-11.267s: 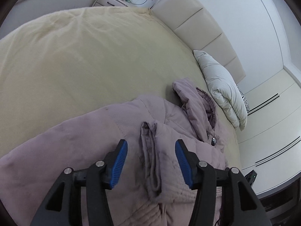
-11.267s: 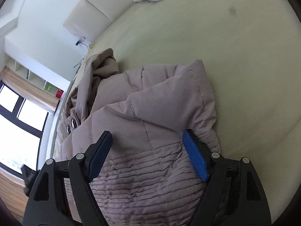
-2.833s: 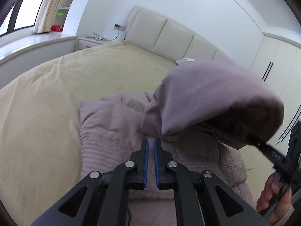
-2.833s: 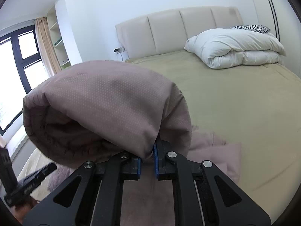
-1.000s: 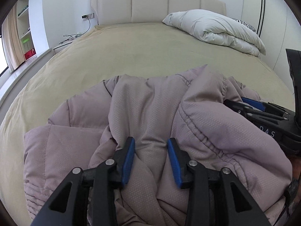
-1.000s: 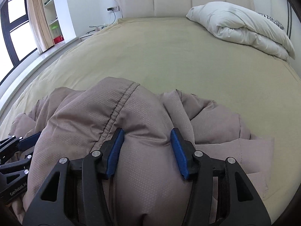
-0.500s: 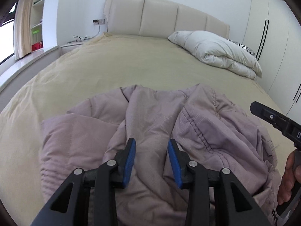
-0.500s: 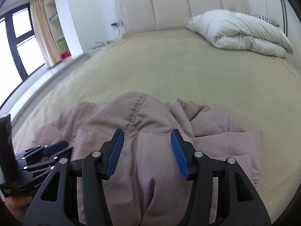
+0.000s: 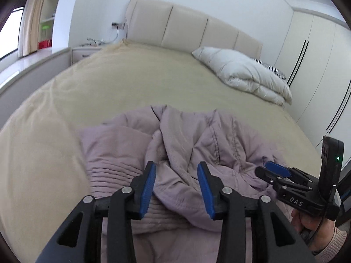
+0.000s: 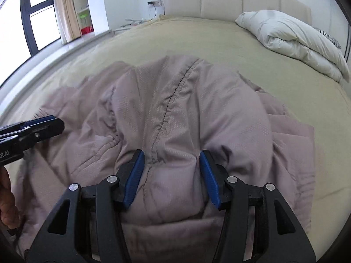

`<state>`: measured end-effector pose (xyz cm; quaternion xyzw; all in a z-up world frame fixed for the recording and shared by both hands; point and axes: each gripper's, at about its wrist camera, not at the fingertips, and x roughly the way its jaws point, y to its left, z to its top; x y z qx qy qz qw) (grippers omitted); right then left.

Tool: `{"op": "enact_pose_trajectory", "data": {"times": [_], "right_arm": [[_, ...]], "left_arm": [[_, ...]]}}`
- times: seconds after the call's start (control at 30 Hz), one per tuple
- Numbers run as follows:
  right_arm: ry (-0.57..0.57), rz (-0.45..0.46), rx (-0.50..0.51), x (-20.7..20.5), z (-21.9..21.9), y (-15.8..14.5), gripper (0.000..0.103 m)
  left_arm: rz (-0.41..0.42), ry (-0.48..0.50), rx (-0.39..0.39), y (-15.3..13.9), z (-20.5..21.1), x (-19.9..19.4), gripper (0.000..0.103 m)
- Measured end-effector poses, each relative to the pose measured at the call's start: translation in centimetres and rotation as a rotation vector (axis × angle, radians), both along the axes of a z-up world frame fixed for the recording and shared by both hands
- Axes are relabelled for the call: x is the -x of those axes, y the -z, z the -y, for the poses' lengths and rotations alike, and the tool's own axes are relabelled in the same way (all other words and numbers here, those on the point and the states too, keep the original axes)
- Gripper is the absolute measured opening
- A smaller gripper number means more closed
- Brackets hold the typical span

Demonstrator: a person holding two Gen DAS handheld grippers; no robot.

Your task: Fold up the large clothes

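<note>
On the near part of a wide bed with a beige cover (image 9: pixel 122 83) lies a bulky mauve quilted jacket (image 9: pixel 175 144), bunched and partly folded over itself, its ribbed hem panel toward the camera in the left wrist view. At the far left of that view stand a curtained window and white shelves (image 9: pixel 47 28), then a low white nightstand (image 9: pixel 87 50) with cables on it, beside the padded cream headboard (image 9: pixel 188 32).

Over the crumpled middle of the jacket hangs the left gripper (image 9: pixel 176 182), its blue-padded jaws spread apart with nothing between them but loose fabric lying below; whether the pads touch the cloth cannot be told. To its right in the same view, the right gripper (image 9: pixel 276 171) sits low at the jacket's right edge, held by a hand in a pink cuff (image 9: pixel 316 228).

From the right wrist view, the right gripper (image 10: pixel 172 171) has its jaws parted wide, a rounded puff of the jacket (image 10: pixel 175 100) swelling up between the blue pads, which press at either side of it without pinching it flat. The left gripper (image 10: pixel 41 123) enters from the left edge there.

Farther right, a folded white duvet (image 9: pixel 245 76) rests against the headboard, a zebra-striped pillow (image 9: pixel 272 70) behind it, and white wardrobe doors (image 9: pixel 313 70) close the right side.
</note>
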<state>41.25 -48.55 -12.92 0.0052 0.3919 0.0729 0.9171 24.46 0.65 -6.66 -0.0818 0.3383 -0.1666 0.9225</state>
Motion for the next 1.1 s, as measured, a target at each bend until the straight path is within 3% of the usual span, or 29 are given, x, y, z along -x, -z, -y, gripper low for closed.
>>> {"op": "enact_pose_trajectory", "data": {"times": [0.03,0.1,0.17,0.23,0.27,0.33,0.43,0.5,0.6,0.67,0.87,0.93,1.1], "right_arm": [[0.003,0.038,-0.044,1.9,0.5,-1.3,0.052],[0.016,0.096,-0.110,5.8,2.3,-3.4,0.062],[0.023,0.115,-0.170,9.3,3.7,-4.5,0.063],[0.013,0.113,-0.215,13.0,5.4,-5.0,0.063],[0.012,0.106,-0.227,14.7,6.0,-5.1,0.063],[0.001,0.099,-0.242,18.8,7.3,-5.4,0.063],[-0.024,0.068,-0.241,24.7,9.1,-5.1,0.063],[-0.037,0.028,-0.245,27.7,10.6,-4.4,0.063],[-0.032,-0.008,-0.294,34.1,13.5,-3.0,0.063],[-0.009,-0.029,-0.354,36.6,15.3,-2.1,0.063],[0.055,-0.082,-0.461,42.7,20.0,-0.1,0.063],[0.076,-0.103,-0.483,44.4,21.3,0.4,0.063],[0.132,-0.168,-0.512,48.4,24.0,1.2,0.063]], "left_arm": [[0.038,-0.021,-0.015,-1.6,-1.5,1.8,0.059],[0.110,-0.063,-0.050,-4.7,-4.5,5.3,0.072],[0.173,-0.090,-0.104,-7.4,-7.3,9.1,0.081],[0.192,-0.110,-0.178,-9.0,-9.5,12.5,0.095],[0.180,-0.113,-0.205,-9.3,-10.7,14.1,0.096],[0.117,-0.080,-0.219,-8.9,-12.2,17.1,0.096],[-0.022,-0.020,-0.182,-5.8,-13.5,21.8,0.096],[-0.160,-0.005,-0.120,-2.4,-14.2,24.5,0.096],[-0.366,0.025,0.036,3.2,-14.7,27.8,0.093],[-0.469,0.038,0.079,6.1,-14.5,29.7,0.091],[-0.622,0.069,0.187,9.8,-13.8,32.3,0.087],[-0.636,0.104,0.203,9.8,-13.2,32.6,0.076],[-0.658,0.130,0.235,10.2,-12.4,31.9,0.058]]}}
